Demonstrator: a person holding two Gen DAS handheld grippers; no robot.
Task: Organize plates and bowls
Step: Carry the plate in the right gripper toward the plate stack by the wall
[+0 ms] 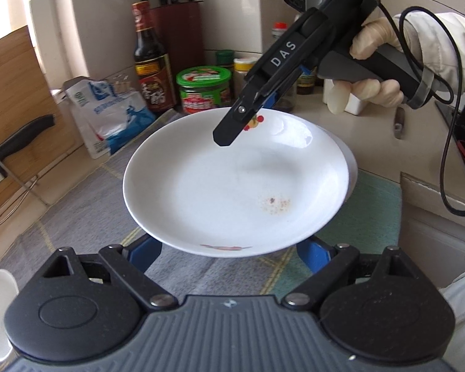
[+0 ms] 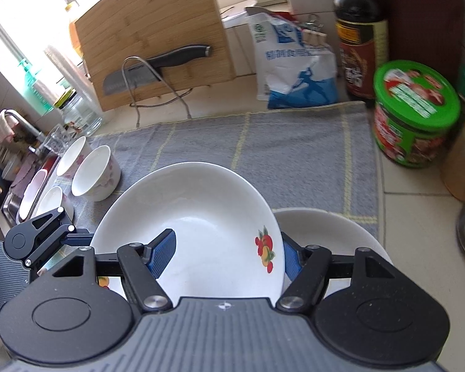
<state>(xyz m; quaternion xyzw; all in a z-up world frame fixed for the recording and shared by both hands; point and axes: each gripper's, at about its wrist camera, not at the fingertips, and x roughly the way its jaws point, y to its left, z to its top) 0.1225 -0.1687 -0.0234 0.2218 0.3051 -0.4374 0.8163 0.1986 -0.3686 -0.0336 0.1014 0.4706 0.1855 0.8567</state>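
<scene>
A white plate with fruit prints [image 1: 232, 186] hangs above the grey mat [image 1: 86, 217]. My right gripper [image 1: 232, 133] is shut on its far rim, one finger inside, one outside; in the right wrist view the plate [image 2: 207, 223] sits between its blue pads [image 2: 161, 254]. My left gripper [image 1: 229, 252] is wide open, its blue fingers [image 1: 145, 252] under the plate's near rim. A second white plate [image 2: 325, 232] lies underneath on the mat. Several white flowered bowls [image 2: 96, 173] lie on their sides at the mat's left.
A soy sauce bottle [image 1: 150, 62], a green-lidded jar [image 1: 203, 88], a salt bag [image 1: 108, 114] and spice jars [image 1: 243, 71] stand behind the mat. A cutting board with a knife [image 2: 158, 62] stands on a rack. A knife block [image 1: 176, 31] fills the corner.
</scene>
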